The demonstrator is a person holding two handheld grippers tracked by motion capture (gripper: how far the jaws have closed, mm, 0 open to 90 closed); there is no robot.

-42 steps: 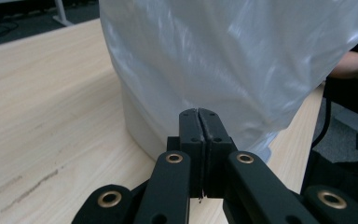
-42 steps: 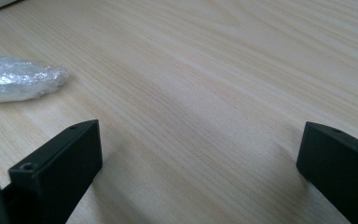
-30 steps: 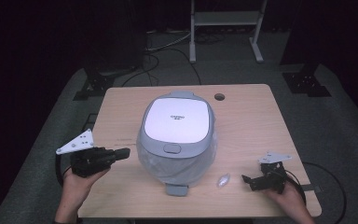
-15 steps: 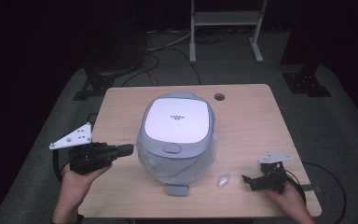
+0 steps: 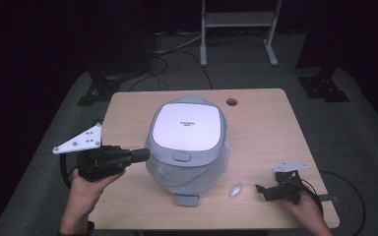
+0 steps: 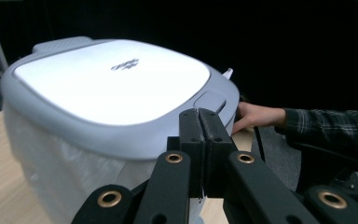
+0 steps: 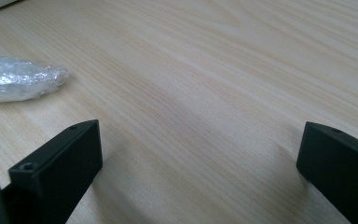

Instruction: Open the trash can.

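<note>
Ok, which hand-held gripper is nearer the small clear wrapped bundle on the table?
Right. The right hand-held gripper sits just beside the wrapped bundle, jaws open. The left hand-held gripper is across the lidded bin, shut.

Your left gripper [image 5: 140,156] is matte black, topped by a grey three-cornered plate [image 5: 80,140] dotted with small screw holes, and its linkage arms carry brass-ringed pivots [image 6: 174,157]. Your right gripper [image 5: 261,188] wears a like plate (smaller in the high view) and trails a black cable [image 5: 342,184]. A dark plaid sleeve [image 6: 331,128] covers your right forearm.
</note>
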